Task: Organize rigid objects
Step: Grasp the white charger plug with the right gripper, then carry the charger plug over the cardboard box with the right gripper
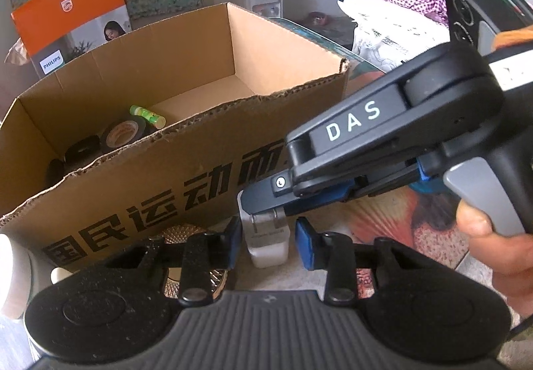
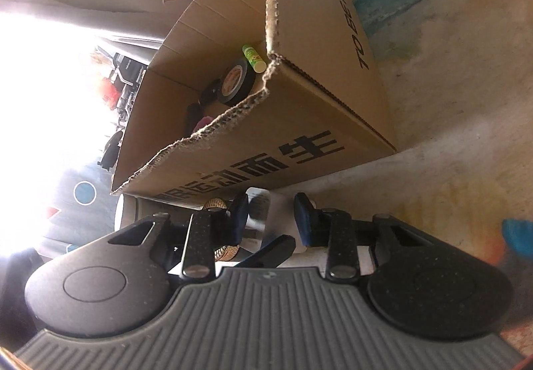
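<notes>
The step in hand is the pickup of the white plug adapter (image 1: 269,253), which lies on the tabletop (image 1: 416,236) just outside the near wall of the cardboard box (image 1: 200,123), prongs pointing toward the box.

In my left wrist view the adapter sits at 12 o'clock, straight ahead between the blue pads (image 1: 233,246) of my left gripper (image 1: 268,245). The jaws are narrowed around it, but a sliver of gap shows on each side, so I read that gripper as released, bracketing and not pinching.

My right gripper (image 2: 271,220) reaches in from 3 o'clock and meets the prong end of the same adapter. The white body fills the space between its pads, yet I cannot tell whether they truly press.

A gold knurled object (image 1: 180,235) lies just beside the adapter at 9 o'clock. Inside the box, at 10 o'clock, a black tape roll (image 1: 121,135) and a green tube (image 1: 148,115) already rest.

The next move, as I judge it, calls for one firm grip, the other gripper standing clear, then a lift over the ragged box rim toward 11 o'clock without nudging the gold piece.
</notes>
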